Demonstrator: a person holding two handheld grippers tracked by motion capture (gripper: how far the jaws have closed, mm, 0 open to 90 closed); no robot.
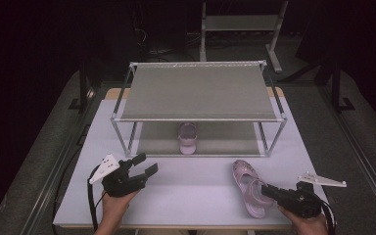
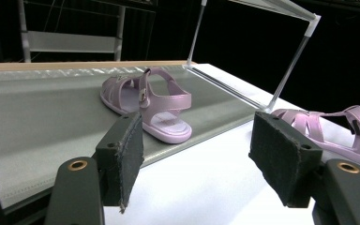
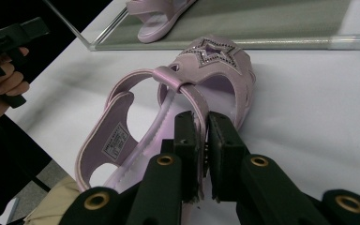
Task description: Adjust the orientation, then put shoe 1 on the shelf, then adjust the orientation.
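Note:
A pink sandal (image 1: 247,186) with a star on its toe lies on the white table (image 1: 196,181) at the front right. My right gripper (image 1: 267,190) is shut on that sandal's ankle strap (image 3: 194,96), jaws pressed together around it (image 3: 205,136). A second pink sandal (image 1: 188,137) stands on the lower shelf (image 2: 37,112) of the metal shoe rack (image 1: 198,90), toe pointing away. My left gripper (image 1: 146,164) is held at the front left, open and holding nothing, aimed at the shelved sandal (image 2: 145,101) from a short distance (image 2: 197,154).
The rack's grey top shelf (image 1: 198,73) covers the back half of the table. Its thin posts (image 1: 274,139) stand at the corners near the sandals. Bare white table lies between my two grippers. Another frame (image 1: 240,24) stands in the dark behind.

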